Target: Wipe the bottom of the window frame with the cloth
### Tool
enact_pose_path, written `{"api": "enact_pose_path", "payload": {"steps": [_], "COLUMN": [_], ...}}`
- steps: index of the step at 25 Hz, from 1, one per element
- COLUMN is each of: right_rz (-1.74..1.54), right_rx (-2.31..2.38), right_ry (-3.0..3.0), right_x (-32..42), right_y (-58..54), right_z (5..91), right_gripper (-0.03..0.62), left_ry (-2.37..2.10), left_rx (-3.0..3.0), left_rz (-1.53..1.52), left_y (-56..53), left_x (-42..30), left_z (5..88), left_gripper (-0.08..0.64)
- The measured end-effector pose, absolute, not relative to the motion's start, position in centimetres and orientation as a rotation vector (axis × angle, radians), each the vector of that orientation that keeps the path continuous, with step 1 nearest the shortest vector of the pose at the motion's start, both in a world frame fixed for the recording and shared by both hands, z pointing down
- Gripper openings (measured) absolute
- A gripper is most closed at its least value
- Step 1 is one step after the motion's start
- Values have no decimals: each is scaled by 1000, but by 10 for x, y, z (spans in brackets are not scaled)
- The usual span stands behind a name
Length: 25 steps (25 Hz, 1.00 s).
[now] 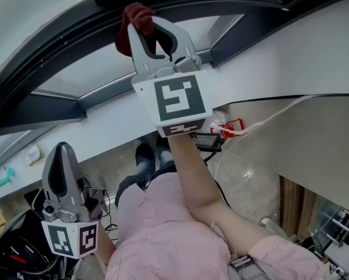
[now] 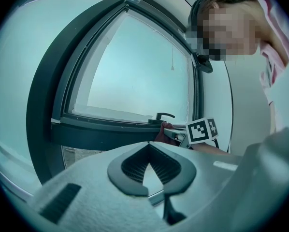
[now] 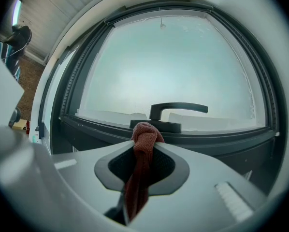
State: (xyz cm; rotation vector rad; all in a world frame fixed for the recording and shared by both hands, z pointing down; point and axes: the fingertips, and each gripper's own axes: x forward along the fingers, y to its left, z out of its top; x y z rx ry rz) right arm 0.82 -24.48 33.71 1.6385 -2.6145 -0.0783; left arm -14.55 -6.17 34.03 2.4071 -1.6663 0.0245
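A dark red cloth [image 1: 135,23] is bunched between the jaws of my right gripper [image 1: 146,28], which is shut on it. The gripper is held up against the dark grey window frame [image 1: 75,48]. In the right gripper view the cloth [image 3: 143,138] sticks out of the tips just in front of the frame's bottom rail [image 3: 222,141], below the black window handle [image 3: 177,111]. My left gripper [image 1: 61,149] hangs low at the left, away from the window, shut with nothing in it. Its view shows the right gripper [image 2: 177,135] and the cloth [image 2: 162,132] at the rail [image 2: 101,132].
A white wall band [image 1: 291,63] runs under the window. Below are the person's pink sleeve [image 1: 180,238], a white cable [image 1: 268,120], a red-and-white item [image 1: 230,127], a black bag [image 1: 11,249] at lower left and equipment [image 1: 338,226] at lower right.
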Motion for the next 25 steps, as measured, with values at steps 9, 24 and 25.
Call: {"api": "enact_pose_path", "payload": {"steps": [9,24,25], "right_rz": [-71,-6,9], "right_rx": [1678,1822,1820], "right_ry": [-2547,-2468,-2522], "right_x": [7,5,-2], "right_y": [-247,-230,-223], "right_z": [344,332,327], "right_gripper": [58,60,60], "left_ry": [-1660,-1702,-1715], "left_rx": [2434,2486,2480], "left_rz": [-21,-108,-108], "left_y": [-58,-46,-45], "left_x": [-168,-237,-244], "left_z": [340,318,318], "left_gripper": [0,2,1]}}
